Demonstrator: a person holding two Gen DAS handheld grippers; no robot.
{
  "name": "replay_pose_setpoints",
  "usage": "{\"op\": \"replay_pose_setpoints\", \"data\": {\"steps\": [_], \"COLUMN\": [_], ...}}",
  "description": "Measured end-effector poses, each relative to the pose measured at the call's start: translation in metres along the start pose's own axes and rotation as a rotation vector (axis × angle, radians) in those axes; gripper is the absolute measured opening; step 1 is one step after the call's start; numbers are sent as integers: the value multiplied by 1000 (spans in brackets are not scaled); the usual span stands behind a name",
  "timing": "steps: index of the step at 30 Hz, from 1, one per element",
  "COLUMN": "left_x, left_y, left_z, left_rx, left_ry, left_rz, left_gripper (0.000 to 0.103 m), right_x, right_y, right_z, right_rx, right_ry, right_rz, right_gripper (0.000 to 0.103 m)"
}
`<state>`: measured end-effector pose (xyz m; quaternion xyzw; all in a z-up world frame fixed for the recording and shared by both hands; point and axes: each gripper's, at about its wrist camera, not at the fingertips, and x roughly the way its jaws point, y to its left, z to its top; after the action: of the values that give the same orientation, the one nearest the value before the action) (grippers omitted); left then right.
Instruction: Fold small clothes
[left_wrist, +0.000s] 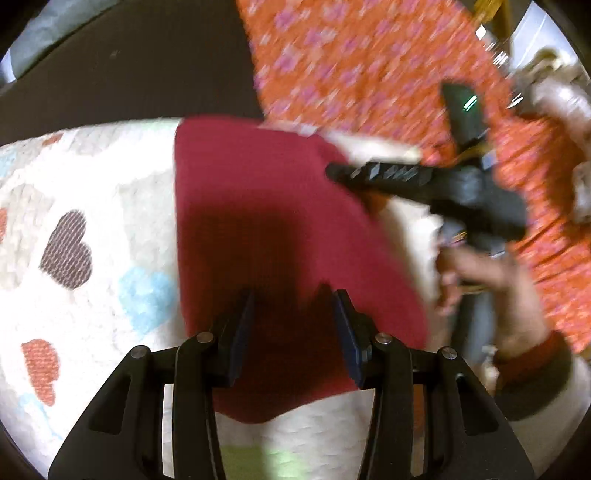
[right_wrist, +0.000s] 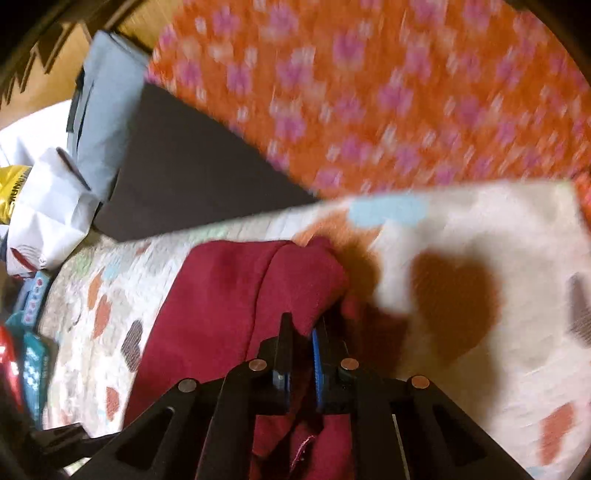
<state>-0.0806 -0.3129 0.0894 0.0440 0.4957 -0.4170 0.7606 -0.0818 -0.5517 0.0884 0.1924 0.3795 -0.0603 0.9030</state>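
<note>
A dark red garment lies on a white blanket with coloured hearts. My left gripper hangs just over the garment's near part, jaws open and nothing between its pads. My right gripper comes in from the right, held by a person's hand, its tips at the garment's far right edge. In the right wrist view the right gripper is shut on a raised fold of the red garment, and the cloth bunches up around its fingers. The blanket spreads to the right there.
An orange cloth with pink flowers covers the far side, beside a dark flat surface. At the left of the right wrist view are a grey-blue box, a white bag and coloured packets.
</note>
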Motion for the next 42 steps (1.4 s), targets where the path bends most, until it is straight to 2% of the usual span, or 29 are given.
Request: {"op": "replay_pose_setpoints", "data": {"steps": [1, 3, 4, 5, 7, 12, 14, 15, 18, 21, 25, 26, 27, 29, 30, 32, 34, 36, 39, 40, 42], "left_x": [2, 0, -2, -2, -1, -3, -7, -9, -11, -14, -15, -15, -15, -18, -20, -29, -33, -30, -7, 1, 10], "left_y": [1, 0, 0, 1, 2, 4, 5, 6, 7, 10, 11, 11, 11, 9, 9, 8, 7, 6, 5, 5, 4], "left_z": [-1, 0, 0, -1, 0, -2, -3, -3, 0, 1, 3, 4, 5, 6, 7, 8, 8, 7, 3, 1, -2], "left_rx": [-1, 7, 12, 9, -5, -20, -27, -30, -38, -51, -56, -65, -68, -62, -63, -58, -52, -49, -35, -35, -32], "left_ry": [1, -2, -4, -5, -6, -7, -5, -6, -15, -16, -25, -26, -28, -39, -49, -81, -102, -96, -27, -7, 2], "left_rz": [-3, 1, 1, -1, -4, -10, -19, -21, -24, -29, -19, -20, -20, -17, -7, 6, 10, 8, 45, 48, 82], "left_gripper": [43, 43, 43, 43, 43, 43, 43, 43, 43, 43, 43, 43, 43, 43, 43, 43, 43, 43, 43, 43, 46], "right_x": [4, -7, -18, -32, -47, -32, -21, -17, -12, -3, -10, -5, 1, 7, 7, -9, -37, -53, -47, -38, -23], "right_y": [1, 0, -4, -8, -11, -9, -12, -15, -23, -20, -18, -21, -22, -19, -15, 3, 18, 17, 3, -5, -19], "right_z": [-2, -5, -8, -11, -21, -43, -49, -51, -53, -49, -45, -44, -44, -44, -43, -36, -25, -21, -28, -32, -39], "right_rx": [6, 32, 53, 78, 103, 149, 168, 188, 277, 288, 260, 271, 276, 259, 233, 123, 11, -22, -43, -21, 41], "right_ry": [21, 7, -5, -24, -55, 45, 72, 73, 22, 32, -11, 10, 28, 32, 30, 3, -59, -77, -44, -22, -11], "right_rz": [18, 51, 83, 119, 172, 233, 190, 176, 214, 203, 185, 203, 237, 238, 226, 169, 114, 56, -93, -116, -89], "right_gripper": [11, 15, 23, 37, 49, 51, 52, 52, 53, 53, 53, 53, 50, 28, 24, 17, 16, 16, 16, 16, 18]}}
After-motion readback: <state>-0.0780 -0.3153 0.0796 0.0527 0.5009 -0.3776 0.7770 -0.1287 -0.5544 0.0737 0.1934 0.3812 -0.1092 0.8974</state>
